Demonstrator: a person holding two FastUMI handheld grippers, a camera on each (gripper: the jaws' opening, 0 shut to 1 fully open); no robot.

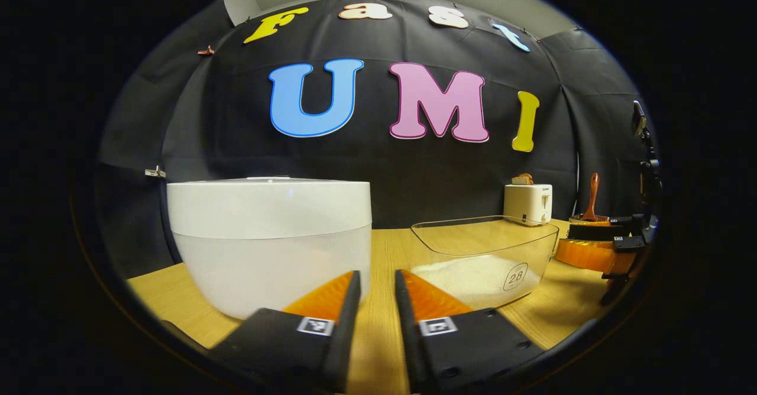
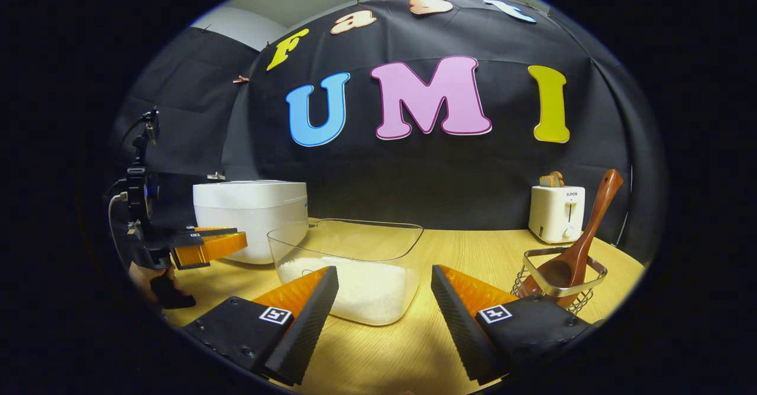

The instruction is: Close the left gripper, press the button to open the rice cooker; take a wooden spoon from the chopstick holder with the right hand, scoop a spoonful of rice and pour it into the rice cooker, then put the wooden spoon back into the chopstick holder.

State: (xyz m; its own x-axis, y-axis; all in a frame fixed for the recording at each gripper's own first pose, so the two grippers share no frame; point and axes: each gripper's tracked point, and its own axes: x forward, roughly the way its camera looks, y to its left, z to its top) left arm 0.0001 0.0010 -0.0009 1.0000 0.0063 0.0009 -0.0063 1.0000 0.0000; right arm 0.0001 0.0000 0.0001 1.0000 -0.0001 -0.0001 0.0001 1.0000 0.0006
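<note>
The white rice cooker [image 1: 269,229] stands close ahead on the left with its lid down; it also shows farther off in the right gripper view [image 2: 251,211]. My left gripper [image 1: 377,282] points just right of it, fingers a narrow gap apart and holding nothing. A clear tub of rice [image 2: 349,271] sits in front of my right gripper [image 2: 384,288], which is wide open and holds nothing. The wooden spoon [image 2: 582,247] leans in the wire chopstick holder [image 2: 562,277] at the right. The left gripper [image 2: 207,244] hovers beside the cooker.
A white toaster [image 2: 557,213] with bread in it stands at the back right of the wooden table [image 2: 473,253]. The rice tub [image 1: 485,259] lies between cooker and holder. The right gripper [image 1: 597,247] sits in front of the spoon handle [image 1: 591,197].
</note>
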